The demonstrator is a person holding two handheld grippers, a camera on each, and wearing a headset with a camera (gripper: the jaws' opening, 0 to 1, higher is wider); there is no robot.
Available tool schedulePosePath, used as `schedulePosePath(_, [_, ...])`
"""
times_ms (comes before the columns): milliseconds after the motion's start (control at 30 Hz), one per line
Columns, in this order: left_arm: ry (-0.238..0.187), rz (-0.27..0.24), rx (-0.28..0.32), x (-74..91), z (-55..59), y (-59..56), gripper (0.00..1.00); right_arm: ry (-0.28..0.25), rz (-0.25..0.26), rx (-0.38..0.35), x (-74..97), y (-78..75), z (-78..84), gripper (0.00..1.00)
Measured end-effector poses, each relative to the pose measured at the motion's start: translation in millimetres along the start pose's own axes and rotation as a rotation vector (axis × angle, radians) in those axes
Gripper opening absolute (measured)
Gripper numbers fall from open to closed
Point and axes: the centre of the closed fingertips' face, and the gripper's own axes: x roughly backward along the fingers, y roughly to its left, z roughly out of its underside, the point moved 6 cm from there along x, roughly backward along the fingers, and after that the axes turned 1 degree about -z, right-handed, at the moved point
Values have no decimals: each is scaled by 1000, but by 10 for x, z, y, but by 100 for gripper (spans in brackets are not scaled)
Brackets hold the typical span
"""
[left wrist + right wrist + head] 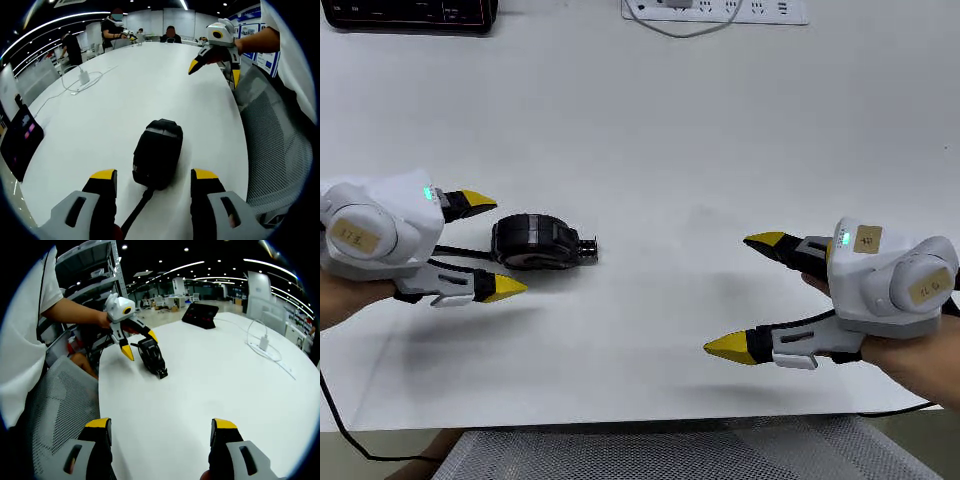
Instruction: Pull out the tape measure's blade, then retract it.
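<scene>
Head view: the white table (650,120) spans the frame. I log the right gripper (730,293) at lower right, jaws spread wide over bare table, well apart from the work. The left gripper (508,244) sits at middle left, jaws also spread, one on each side of the black tape measure (532,242) and not clamped on it. The tape measure lies on the table left of centre, its blade hook (588,248) pointing right.

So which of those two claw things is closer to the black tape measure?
Left. The left gripper has the tape measure just ahead between its open jaws; the right gripper is open, far off across the table.
</scene>
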Motion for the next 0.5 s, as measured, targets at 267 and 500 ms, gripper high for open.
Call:
schedulePosePath(267, [48,19,-53,-61,3,6,45,4,4,-1,-7,-17,3,79])
schedulePosePath(500, [55,19,-73,-100,-1,24,36,1,4,0,-14,-23,-3,78])
